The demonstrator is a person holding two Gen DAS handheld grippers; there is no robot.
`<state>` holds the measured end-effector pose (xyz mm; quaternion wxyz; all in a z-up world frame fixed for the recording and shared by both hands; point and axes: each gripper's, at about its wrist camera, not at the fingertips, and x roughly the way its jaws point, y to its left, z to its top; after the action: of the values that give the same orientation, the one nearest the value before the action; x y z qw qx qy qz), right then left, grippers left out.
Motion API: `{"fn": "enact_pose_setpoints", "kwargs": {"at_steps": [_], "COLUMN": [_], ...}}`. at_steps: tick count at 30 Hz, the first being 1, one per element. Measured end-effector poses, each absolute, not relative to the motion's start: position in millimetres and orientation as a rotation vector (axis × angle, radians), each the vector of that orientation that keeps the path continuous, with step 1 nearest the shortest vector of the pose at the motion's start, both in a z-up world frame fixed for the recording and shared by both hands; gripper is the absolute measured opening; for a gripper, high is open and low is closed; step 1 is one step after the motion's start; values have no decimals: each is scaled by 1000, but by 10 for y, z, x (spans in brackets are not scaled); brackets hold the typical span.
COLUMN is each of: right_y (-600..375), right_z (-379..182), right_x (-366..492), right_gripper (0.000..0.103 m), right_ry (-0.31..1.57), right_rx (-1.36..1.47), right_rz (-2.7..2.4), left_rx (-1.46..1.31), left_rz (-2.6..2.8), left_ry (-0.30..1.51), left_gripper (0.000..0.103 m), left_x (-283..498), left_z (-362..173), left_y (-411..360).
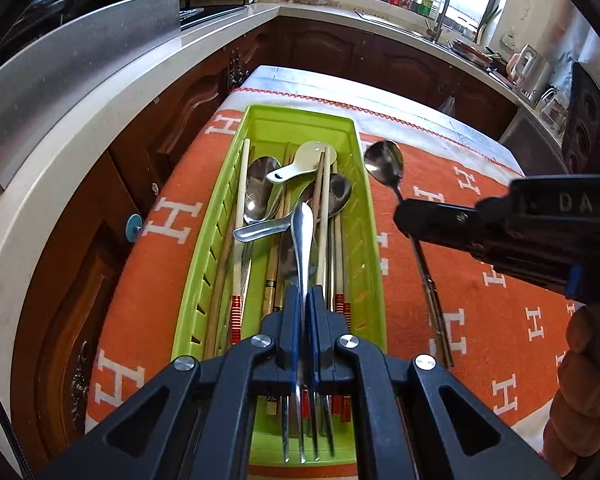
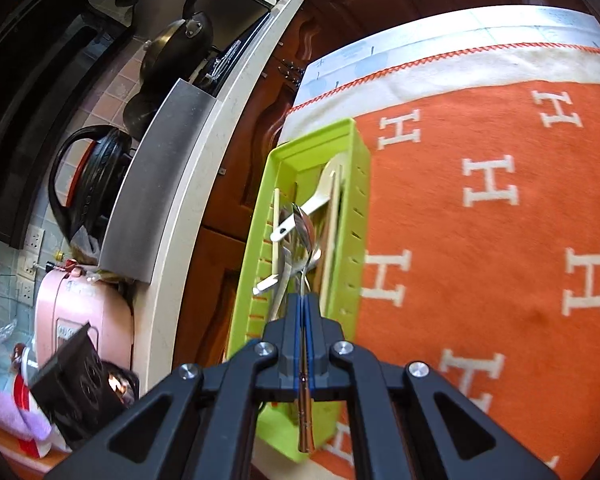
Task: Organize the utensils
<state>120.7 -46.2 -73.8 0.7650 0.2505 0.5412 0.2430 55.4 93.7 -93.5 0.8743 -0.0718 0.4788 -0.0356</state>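
The left gripper (image 1: 303, 300) is clenched on a steel fork (image 1: 303, 236), its handle pointing forward over the green tray (image 1: 364, 240) and its tines hanging back beneath the jaws. The right gripper (image 2: 303, 308) is clenched on a steel spoon (image 1: 384, 164), gripped at the neck just below the bowl, with the handle trailing back under the jaws; in the left view this spoon hangs just beside the tray's right wall, over the orange cloth (image 1: 500, 280). The tray lies on that cloth near the table's left edge and is crowded: chopsticks (image 1: 242, 208) along its length, two steel spoons (image 1: 260, 188), a white ceramic spoon (image 1: 300, 164) lying across them. A white counter (image 1: 100, 128) with brown cabinets runs close along the tray's left side. A person's fingers (image 1: 584, 400) show at the right edge.
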Motion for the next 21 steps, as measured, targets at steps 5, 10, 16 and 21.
{"fn": "enact_pose_setpoints", "kwargs": {"at_steps": [5,10,16,21], "right_y": [-274,-212,-282,-361], "right_z": [-807,-837,-785,-736], "right_x": [1270,1236,1131,1014], "right_gripper": [5,6,6,6], "right_ry": [1196,1206,1164,1131], "right_rx": [500,431,375,332], "right_rz": [505,477,455,433], "left_rx": [-158,-129,-119,-127], "left_rz": [-77,-43,18,64], "left_ry": [987,947,896,864], "left_gripper": [16,38,54,67], "left_x": [550,500,456,413], "left_z": [-935,-836,-679,-579], "left_y": [1008,1048,1151,1229]}}
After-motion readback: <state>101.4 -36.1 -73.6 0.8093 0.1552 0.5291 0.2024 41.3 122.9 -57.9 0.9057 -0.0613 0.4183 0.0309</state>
